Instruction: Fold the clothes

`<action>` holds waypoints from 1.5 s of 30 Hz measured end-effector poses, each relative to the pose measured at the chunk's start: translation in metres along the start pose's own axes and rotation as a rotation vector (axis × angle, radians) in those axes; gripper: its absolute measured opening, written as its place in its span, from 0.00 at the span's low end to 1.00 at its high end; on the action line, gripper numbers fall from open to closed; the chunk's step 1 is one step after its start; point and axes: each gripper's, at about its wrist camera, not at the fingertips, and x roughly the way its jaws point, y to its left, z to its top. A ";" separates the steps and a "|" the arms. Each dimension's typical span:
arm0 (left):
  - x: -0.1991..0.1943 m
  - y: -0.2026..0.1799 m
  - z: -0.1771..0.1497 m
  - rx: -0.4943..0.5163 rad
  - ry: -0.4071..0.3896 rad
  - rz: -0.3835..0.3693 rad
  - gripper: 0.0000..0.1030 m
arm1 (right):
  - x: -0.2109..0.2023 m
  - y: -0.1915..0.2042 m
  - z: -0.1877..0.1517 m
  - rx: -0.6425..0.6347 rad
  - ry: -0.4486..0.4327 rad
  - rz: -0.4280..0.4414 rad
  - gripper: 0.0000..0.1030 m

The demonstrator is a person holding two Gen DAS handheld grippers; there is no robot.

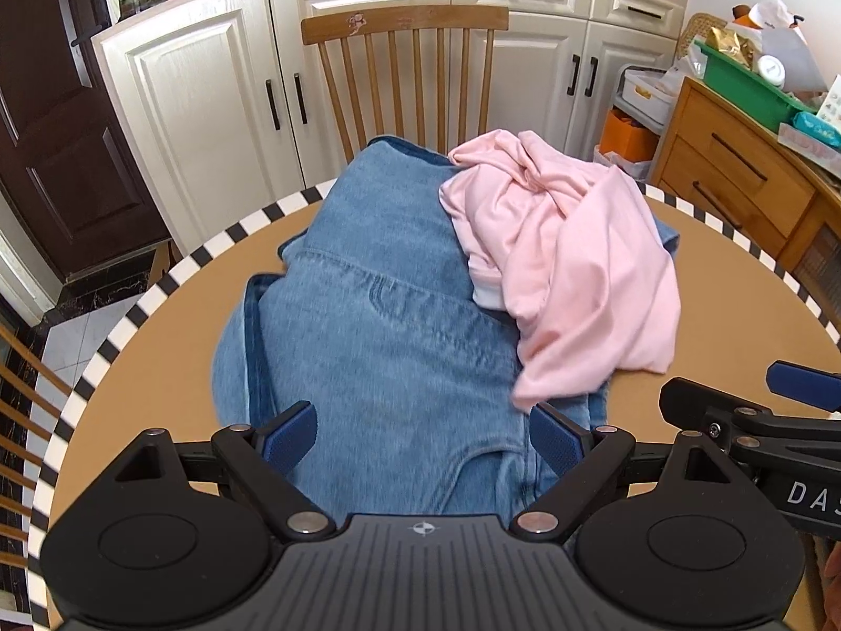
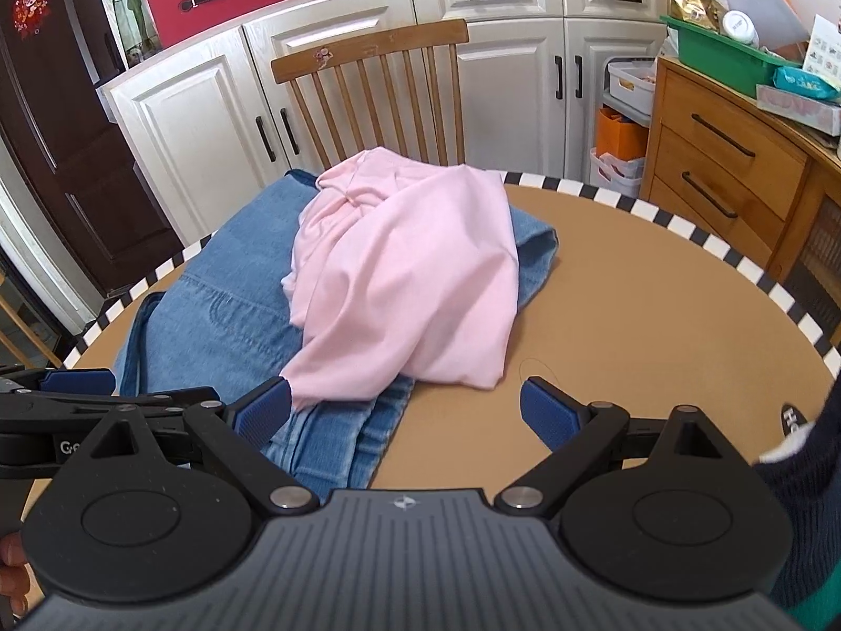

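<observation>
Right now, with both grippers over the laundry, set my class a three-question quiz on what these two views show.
1. True or false: the pink top lies partly on the denim garment.
2. What is the left gripper holding? A) the pink top B) the denim C) nothing
3. Fill in: the round table has a black-and-white ______ rim.

Key
1. True; it covers the denim's right part.
2. C; its jaws stand open above the denim, and the right gripper is open too.
3. Striped.
</observation>
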 end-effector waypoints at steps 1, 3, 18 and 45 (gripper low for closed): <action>0.003 0.000 0.002 -0.001 0.000 0.000 0.87 | 0.003 0.000 0.002 -0.002 0.000 -0.002 0.92; 0.009 0.000 0.007 -0.005 0.003 -0.001 0.87 | 0.009 -0.001 0.007 -0.006 0.003 -0.007 0.92; 0.062 -0.009 0.041 -0.034 0.009 -0.023 0.81 | 0.057 -0.016 0.032 0.010 -0.021 -0.029 0.92; -0.006 -0.016 -0.005 0.073 -0.082 -0.338 0.03 | -0.027 0.015 0.004 -0.060 -0.050 0.260 0.06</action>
